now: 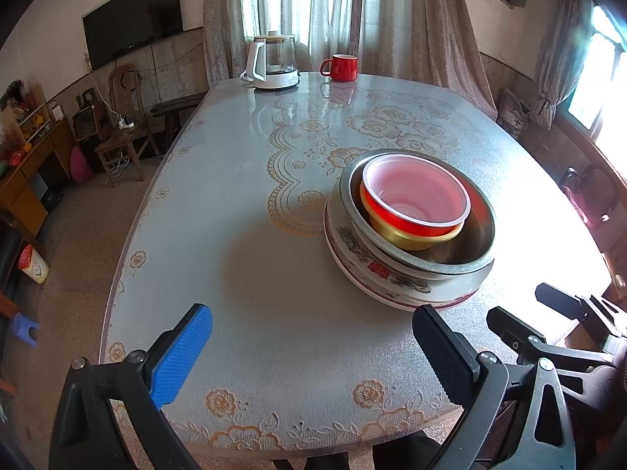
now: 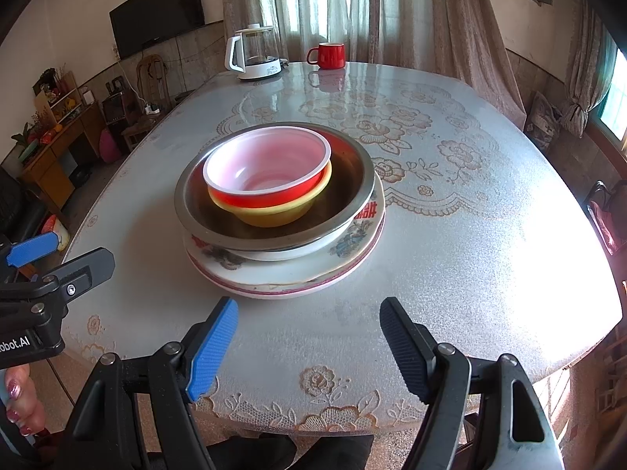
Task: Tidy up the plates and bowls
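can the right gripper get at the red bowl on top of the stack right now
Probably yes. The right gripper is open and empty, and the red bowl sits topmost and uncovered in the stack, with only bare table between them.

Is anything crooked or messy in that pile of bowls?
A bit. The red bowl sits tilted inside the yellow bowl, and both are pushed off-centre in the metal bowl. The plates underneath look neatly stacked. Nothing is spilled or broken.

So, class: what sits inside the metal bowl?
Inside the metal bowl: a yellow bowl holding a red bowl with a white interior. The metal bowl's bottom is mostly covered.
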### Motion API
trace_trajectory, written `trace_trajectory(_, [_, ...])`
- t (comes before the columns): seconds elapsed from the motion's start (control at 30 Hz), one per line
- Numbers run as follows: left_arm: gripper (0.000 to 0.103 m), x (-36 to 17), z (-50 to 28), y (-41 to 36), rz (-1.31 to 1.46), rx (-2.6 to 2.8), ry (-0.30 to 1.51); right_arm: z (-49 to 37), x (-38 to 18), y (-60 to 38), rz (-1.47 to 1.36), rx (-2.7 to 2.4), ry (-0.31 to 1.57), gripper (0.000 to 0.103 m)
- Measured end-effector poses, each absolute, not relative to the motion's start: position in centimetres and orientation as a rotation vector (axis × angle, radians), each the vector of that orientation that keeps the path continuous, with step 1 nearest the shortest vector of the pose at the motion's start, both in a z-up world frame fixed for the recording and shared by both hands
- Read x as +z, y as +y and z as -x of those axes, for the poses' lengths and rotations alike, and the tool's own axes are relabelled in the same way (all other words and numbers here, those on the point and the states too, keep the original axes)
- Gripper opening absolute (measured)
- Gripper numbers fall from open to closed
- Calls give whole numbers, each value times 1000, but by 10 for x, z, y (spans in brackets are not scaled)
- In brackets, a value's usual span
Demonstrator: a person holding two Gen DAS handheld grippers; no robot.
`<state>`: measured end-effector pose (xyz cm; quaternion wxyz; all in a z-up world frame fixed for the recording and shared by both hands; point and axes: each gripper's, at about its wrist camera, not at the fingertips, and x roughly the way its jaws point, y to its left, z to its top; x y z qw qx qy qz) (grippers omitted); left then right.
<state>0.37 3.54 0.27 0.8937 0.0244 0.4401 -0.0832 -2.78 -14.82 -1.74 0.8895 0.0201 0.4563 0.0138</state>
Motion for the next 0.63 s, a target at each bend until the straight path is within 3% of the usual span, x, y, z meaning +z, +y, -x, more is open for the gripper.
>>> trace_trajectory(0.63, [103,2,-9,34,-47,-175,917,24,-20,-149,-47,29,961,76])
